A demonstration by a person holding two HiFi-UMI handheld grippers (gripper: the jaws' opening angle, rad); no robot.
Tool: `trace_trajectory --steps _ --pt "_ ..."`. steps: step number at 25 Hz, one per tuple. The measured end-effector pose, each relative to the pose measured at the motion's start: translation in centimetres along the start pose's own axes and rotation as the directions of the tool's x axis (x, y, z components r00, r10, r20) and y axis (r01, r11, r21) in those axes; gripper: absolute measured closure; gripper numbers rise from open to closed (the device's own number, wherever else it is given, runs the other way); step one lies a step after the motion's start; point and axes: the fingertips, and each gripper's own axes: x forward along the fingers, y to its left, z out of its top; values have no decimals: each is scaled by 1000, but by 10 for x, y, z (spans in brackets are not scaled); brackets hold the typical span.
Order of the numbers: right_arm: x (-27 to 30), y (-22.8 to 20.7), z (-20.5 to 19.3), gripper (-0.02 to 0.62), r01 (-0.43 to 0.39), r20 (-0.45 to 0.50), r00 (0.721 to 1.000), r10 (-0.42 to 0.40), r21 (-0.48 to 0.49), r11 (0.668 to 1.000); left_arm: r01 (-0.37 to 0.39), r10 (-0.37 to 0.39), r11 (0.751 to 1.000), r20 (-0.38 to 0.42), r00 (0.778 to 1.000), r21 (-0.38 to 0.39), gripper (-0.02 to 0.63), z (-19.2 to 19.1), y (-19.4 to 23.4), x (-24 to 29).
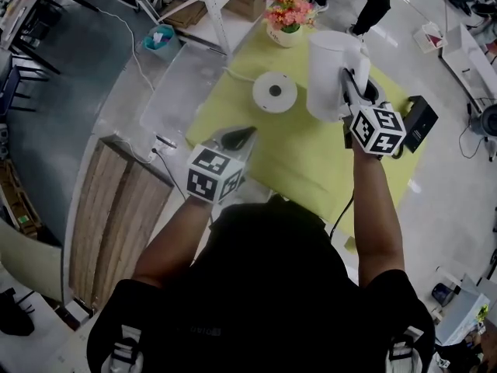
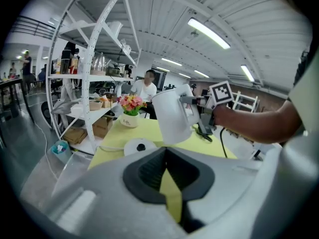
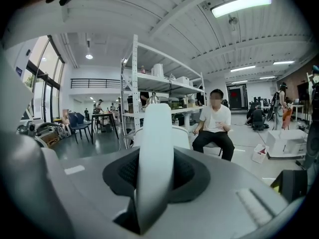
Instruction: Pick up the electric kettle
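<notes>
Gripping the kettle (image 1: 330, 72) by its handle (image 3: 155, 153) with the clenched right gripper (image 1: 351, 85), seemingly just clear of the yellow tablecloth (image 1: 303, 169), beside the round base (image 1: 274, 92). With the left gripper (image 2: 170, 185) narrowly parted, empty. Probably stiff, smooth, heavier if filled; best held high on the handle. Open workshop, shelves (image 2: 87, 78), 1 flowerpot (image 1: 286, 22).

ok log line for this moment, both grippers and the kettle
right gripper: shut on white plastic electric kettle handle | kettle: off round white base | left gripper: open, empty
</notes>
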Motion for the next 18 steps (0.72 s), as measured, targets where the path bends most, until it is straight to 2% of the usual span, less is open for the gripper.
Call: trace_trajectory --steps 18 --pt "17 -100 -1 483 94 11 995 -94 7 996 18 -18 1000 -33 999 8 604 20 -14 54"
